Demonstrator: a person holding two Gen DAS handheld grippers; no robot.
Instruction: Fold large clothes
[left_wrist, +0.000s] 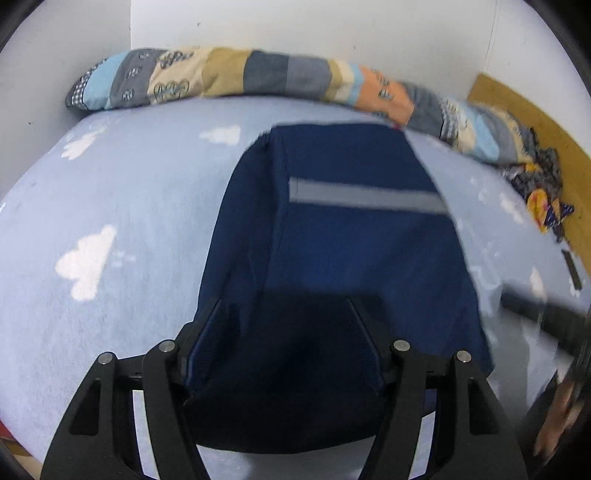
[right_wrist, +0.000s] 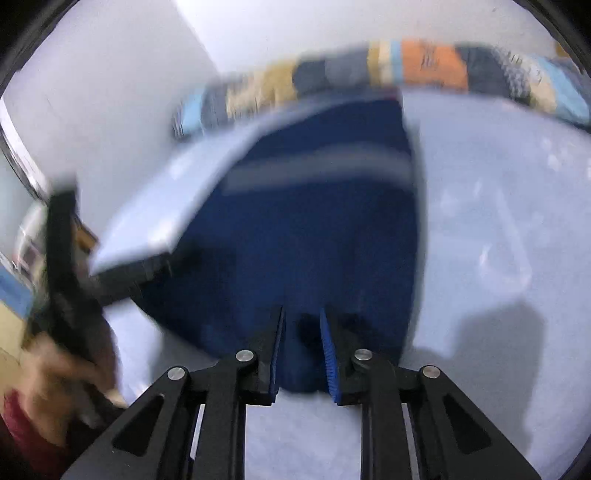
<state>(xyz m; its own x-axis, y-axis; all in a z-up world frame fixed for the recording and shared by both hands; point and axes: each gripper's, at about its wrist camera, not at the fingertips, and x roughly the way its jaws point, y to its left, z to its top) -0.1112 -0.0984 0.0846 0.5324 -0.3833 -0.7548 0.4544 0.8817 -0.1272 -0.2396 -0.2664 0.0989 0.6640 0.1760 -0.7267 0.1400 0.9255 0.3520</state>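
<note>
Black fingers of the left gripper (left_wrist: 284, 325) stand wide around a thick fold at the near end of the navy garment (left_wrist: 332, 236) and appear to clamp it. Right gripper (right_wrist: 303, 339) is narrowed on the same hem, its blue pads (right_wrist: 328, 354) pressing the cloth. That garment lies lengthwise on the pale blue sheet (left_wrist: 122, 206), its grey stripe (left_wrist: 365, 197) toward the patchwork quilt (left_wrist: 229, 75) by the wall

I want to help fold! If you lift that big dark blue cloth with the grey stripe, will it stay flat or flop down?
The dark blue garment with the grey stripe would probably flop: it drapes softly over the light blue cloud-print bedsheet. It likely bunches easily, as between the right gripper fingers.
</note>
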